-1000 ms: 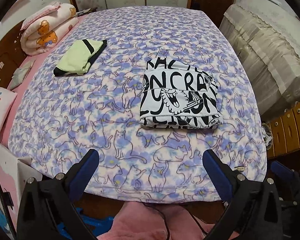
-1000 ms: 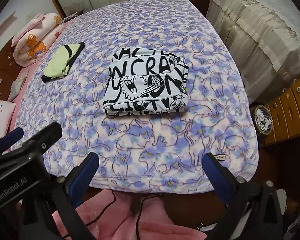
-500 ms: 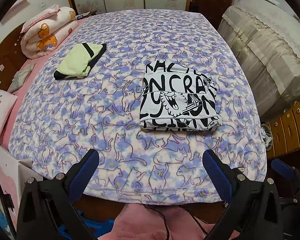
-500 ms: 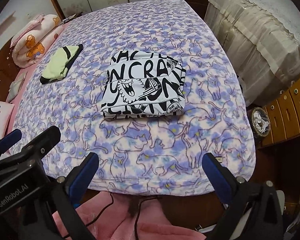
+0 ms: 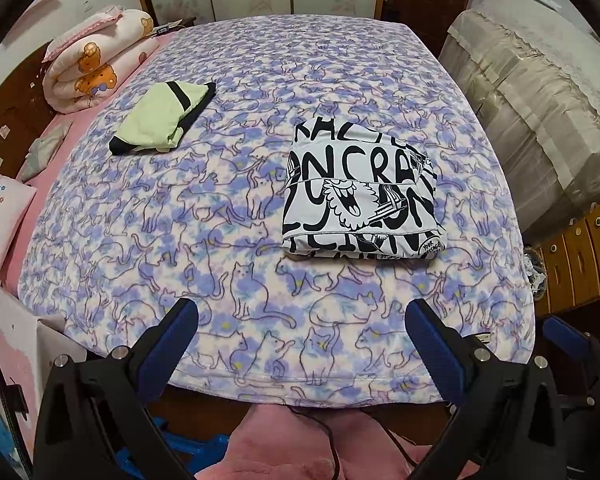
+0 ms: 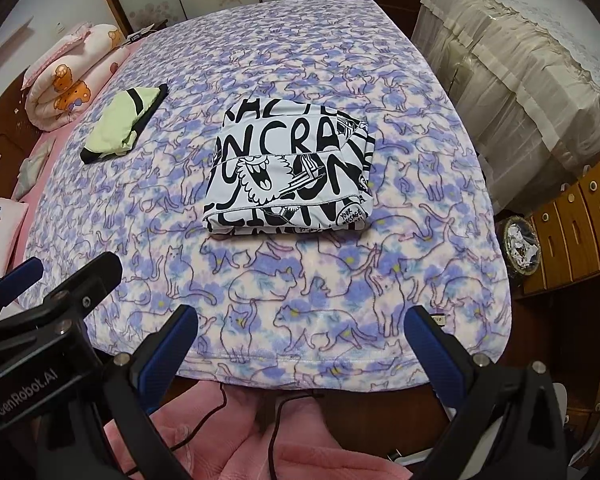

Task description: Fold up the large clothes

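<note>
A black-and-white lettered garment [image 5: 360,196] lies folded into a neat rectangle on the bed's purple cat-print blanket [image 5: 220,216]; it also shows in the right wrist view [image 6: 290,172]. A folded light-green and black garment [image 5: 162,118] lies further left; it also shows in the right wrist view [image 6: 124,122]. My left gripper [image 5: 302,320] is open and empty, held back over the bed's near edge. My right gripper [image 6: 300,324] is open and empty too, beside it and short of the folded garment.
A rolled bear-print quilt [image 5: 92,60] and a small pillow [image 5: 2,218] lie at the left by the headboard. A lace-covered piece of furniture [image 5: 540,92] and a wooden drawer unit [image 5: 580,256] stand to the right. Pink cloth [image 6: 228,440] and cables lie below the bed edge.
Both grippers have drawn back and up slightly from the bed. The folded garments have not moved. The jaws stay open.
</note>
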{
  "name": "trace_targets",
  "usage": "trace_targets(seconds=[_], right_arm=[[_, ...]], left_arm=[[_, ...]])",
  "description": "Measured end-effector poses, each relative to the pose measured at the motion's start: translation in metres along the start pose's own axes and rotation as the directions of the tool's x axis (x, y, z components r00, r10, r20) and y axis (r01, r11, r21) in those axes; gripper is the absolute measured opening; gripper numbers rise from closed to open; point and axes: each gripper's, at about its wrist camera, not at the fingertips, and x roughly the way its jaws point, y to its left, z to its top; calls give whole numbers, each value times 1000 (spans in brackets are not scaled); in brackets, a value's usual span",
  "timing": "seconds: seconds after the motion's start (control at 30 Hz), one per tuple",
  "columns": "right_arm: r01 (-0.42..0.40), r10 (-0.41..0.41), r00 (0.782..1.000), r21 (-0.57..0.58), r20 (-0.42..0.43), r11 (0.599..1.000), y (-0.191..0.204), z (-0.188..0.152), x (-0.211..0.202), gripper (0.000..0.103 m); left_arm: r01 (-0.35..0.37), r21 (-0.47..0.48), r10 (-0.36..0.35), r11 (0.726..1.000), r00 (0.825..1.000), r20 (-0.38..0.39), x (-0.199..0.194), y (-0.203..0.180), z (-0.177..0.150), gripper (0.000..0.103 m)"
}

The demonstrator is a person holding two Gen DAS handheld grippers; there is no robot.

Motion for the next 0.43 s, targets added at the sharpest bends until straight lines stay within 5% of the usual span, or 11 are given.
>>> trace_targets(seconds=[0.43], right_arm=[[0, 0, 1000, 2, -5, 1000, 4, 0, 1, 103]], left_arm=[[-10, -11, 10, 1000, 1000, -2, 0, 6, -6, 102]])
